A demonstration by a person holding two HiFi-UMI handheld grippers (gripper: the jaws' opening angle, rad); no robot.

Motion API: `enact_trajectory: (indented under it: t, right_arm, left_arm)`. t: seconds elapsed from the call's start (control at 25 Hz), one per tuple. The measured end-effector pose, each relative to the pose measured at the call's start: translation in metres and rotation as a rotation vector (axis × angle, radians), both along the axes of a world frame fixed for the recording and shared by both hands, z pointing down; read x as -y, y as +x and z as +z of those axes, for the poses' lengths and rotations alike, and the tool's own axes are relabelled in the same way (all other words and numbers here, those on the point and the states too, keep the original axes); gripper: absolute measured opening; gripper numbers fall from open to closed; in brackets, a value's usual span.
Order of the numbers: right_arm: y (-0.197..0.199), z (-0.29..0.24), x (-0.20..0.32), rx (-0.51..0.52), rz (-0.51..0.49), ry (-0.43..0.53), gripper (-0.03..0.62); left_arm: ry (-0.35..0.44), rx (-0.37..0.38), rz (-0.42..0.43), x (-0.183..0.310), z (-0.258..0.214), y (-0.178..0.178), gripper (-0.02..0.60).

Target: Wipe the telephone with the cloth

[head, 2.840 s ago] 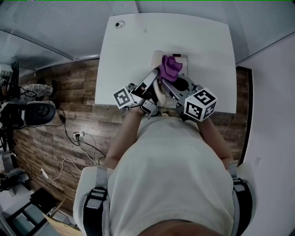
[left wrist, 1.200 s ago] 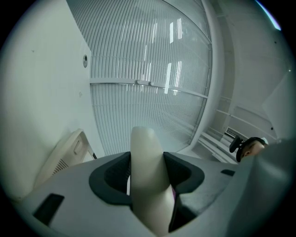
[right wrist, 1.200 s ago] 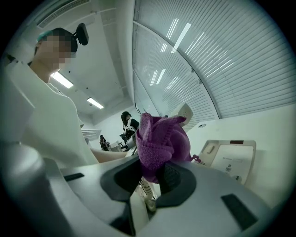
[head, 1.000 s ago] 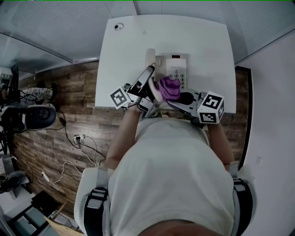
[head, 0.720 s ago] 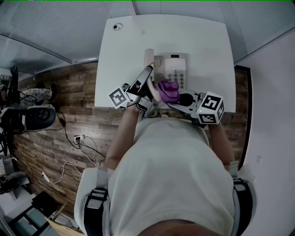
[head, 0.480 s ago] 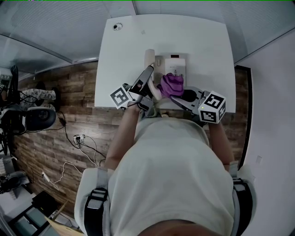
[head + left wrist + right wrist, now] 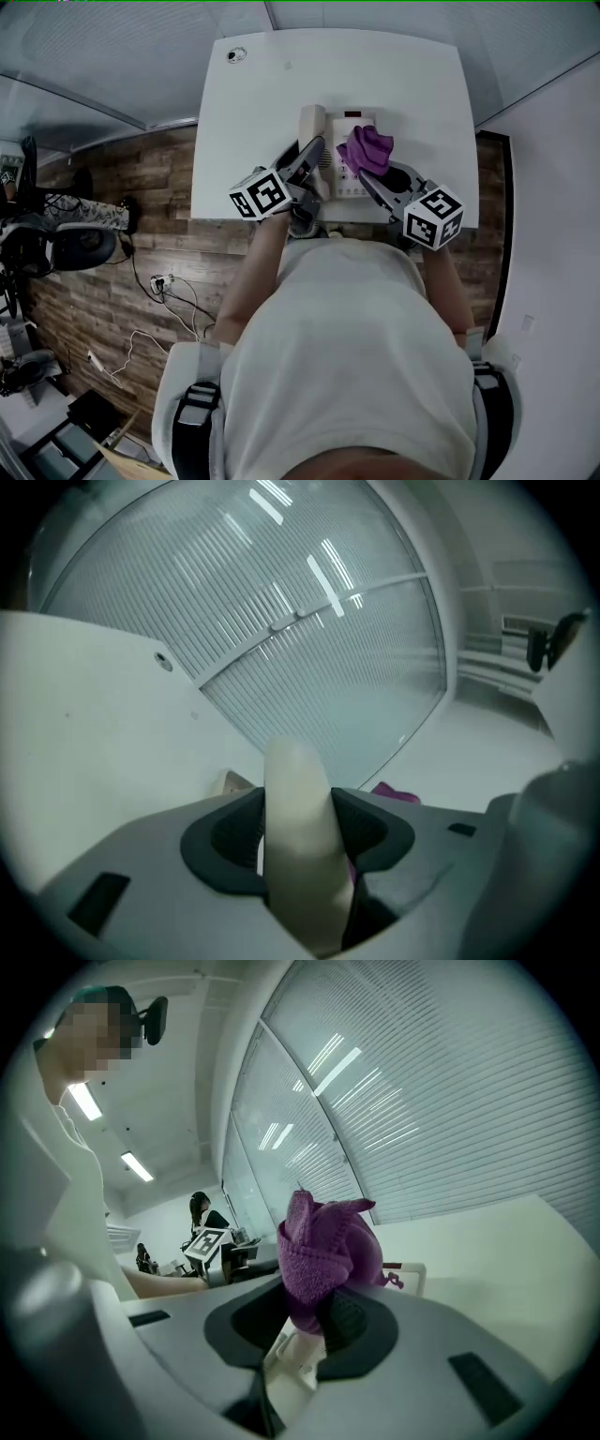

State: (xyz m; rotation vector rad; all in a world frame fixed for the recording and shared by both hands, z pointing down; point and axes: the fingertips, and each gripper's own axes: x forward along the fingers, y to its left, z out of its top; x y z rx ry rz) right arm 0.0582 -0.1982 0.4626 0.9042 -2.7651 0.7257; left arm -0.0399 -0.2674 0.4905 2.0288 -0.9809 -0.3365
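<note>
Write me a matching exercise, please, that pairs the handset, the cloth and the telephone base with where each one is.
Things:
1. handset
2. cloth
3. telephone base

Places:
A. standing on the white table
B. clamped in the left gripper
C. clamped in the right gripper

Pairs: 1-B; 2-C; 3-A

1. Telephone [image 7: 345, 178]: pale desk set, flat on the white table [image 7: 262, 103], toward 6 o'clock of its centre
2. Handset [image 7: 311, 127]: cream, seemingly lifted, at the base's 9 o'clock
3. Cloth [image 7: 366, 148]: purple, bunched, over the keypad
</note>
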Motion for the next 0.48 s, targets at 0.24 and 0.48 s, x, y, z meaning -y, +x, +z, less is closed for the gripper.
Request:
enact_trajectory:
  t: [0.24, 0.48]
  right_arm:
    - [-0.001, 0.001, 0.002, 0.013, 0.028, -0.003, 0.087]
    - [0.000, 0.001, 0.002, 0.016, 0.039, -0.007, 0.087]
  left_arm:
    - [-0.027, 0.276, -0.011, 0.001, 0.025, 0.009, 0.229]
    - [-0.059, 0.414, -0.049, 0.002, 0.038, 0.010, 0.229]
